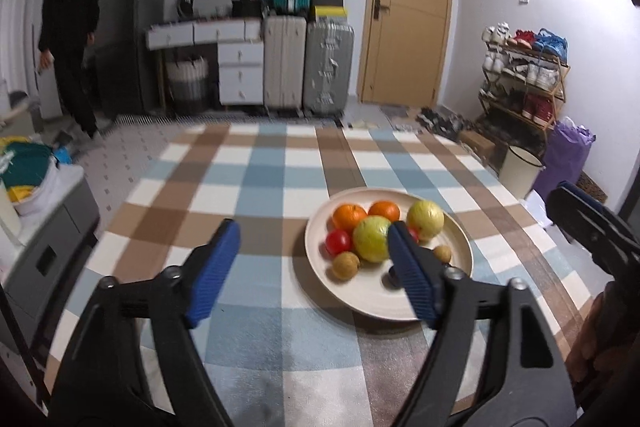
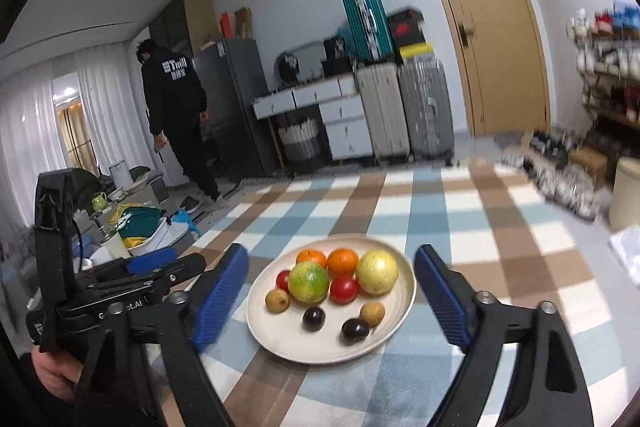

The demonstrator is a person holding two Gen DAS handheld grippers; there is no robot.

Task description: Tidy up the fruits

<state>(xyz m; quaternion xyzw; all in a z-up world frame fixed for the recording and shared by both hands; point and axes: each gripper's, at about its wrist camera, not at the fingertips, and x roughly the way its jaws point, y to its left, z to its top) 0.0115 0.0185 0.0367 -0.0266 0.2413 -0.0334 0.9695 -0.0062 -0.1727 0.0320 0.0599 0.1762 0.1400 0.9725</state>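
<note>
A cream plate (image 2: 396,319) (image 1: 460,263) sits on the checked tablecloth. It holds two oranges (image 2: 342,261), two yellow-green fruits (image 2: 309,281) (image 1: 372,239), two red tomatoes (image 2: 344,289), two brown longans (image 2: 277,300) and two dark plums (image 2: 354,330). My right gripper (image 2: 330,301) is open and empty, its blue fingers either side of the plate, above its near part. My left gripper (image 1: 314,273) is open and empty, left of the plate; its right finger (image 1: 412,283) hides part of the plate. The left gripper also shows in the right wrist view (image 2: 160,263).
The checked tablecloth (image 1: 260,187) covers the table. A person in black (image 2: 176,115) stands by the fridge at the far left. Suitcases (image 1: 308,63), a drawer unit, a wooden door (image 1: 408,7) and a shoe rack (image 1: 524,75) line the far wall.
</note>
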